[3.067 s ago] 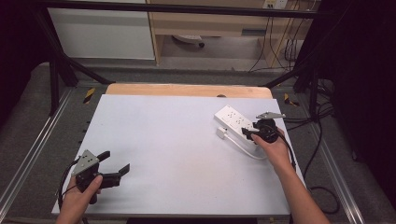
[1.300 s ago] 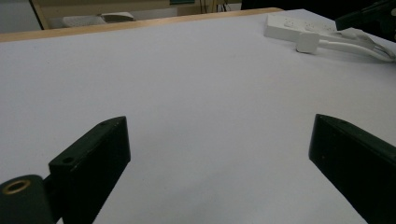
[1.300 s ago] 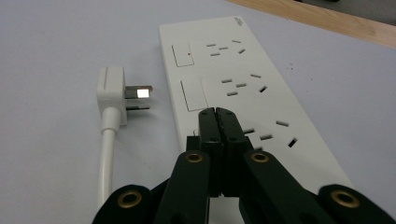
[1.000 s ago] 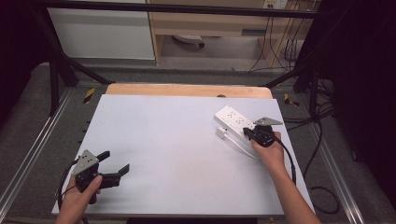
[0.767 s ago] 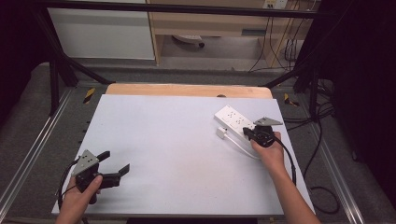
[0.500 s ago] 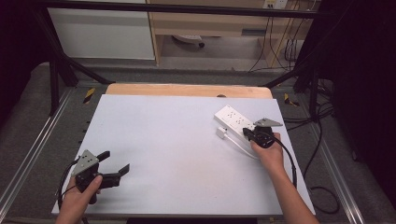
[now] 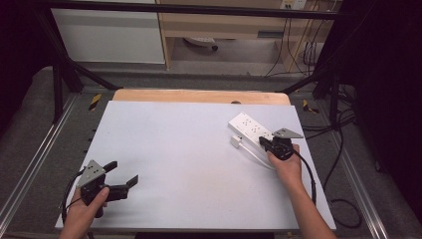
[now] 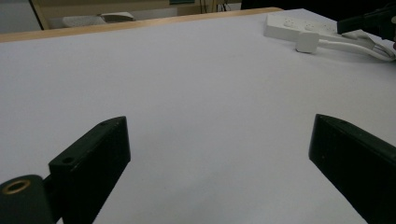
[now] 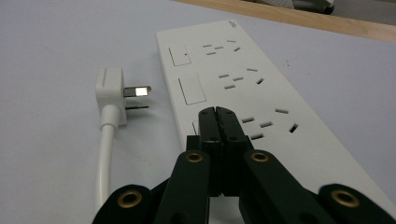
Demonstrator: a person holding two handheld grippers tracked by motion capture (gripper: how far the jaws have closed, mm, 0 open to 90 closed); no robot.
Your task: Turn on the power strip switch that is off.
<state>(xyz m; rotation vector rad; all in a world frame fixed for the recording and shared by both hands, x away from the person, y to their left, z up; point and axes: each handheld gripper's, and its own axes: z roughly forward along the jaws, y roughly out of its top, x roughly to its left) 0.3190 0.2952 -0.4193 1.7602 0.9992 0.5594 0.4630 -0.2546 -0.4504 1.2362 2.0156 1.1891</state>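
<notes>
A white power strip [image 7: 250, 128] lies at the table's right, with its sockets and switches facing up [image 9: 261, 93]. Beside it lies its white plug [image 7: 236, 141], pins bare [image 9: 110, 93], on a white cable [image 9: 105, 158]. My right gripper [image 7: 263, 143] is shut with nothing between the jaws; its tips [image 9: 217, 112] sit over the strip's nearest switch. My left gripper [image 7: 123, 172] stands open near the front left corner, empty over bare table [image 8: 219, 154]. The strip [image 8: 299, 28] and plug [image 8: 307, 42] lie far off from it.
The white table top [image 7: 189, 149] has a wooden strip [image 7: 199, 96] along its far edge. Metal rails [image 7: 30, 169] run along both sides. Black cables [image 7: 343, 149] trail on the floor at the right. Cabinets [image 7: 109, 35] stand beyond.
The right gripper has shifted slightly nearer along the power strip since the earliest frame and has held still over the last second. The left gripper has not moved.
</notes>
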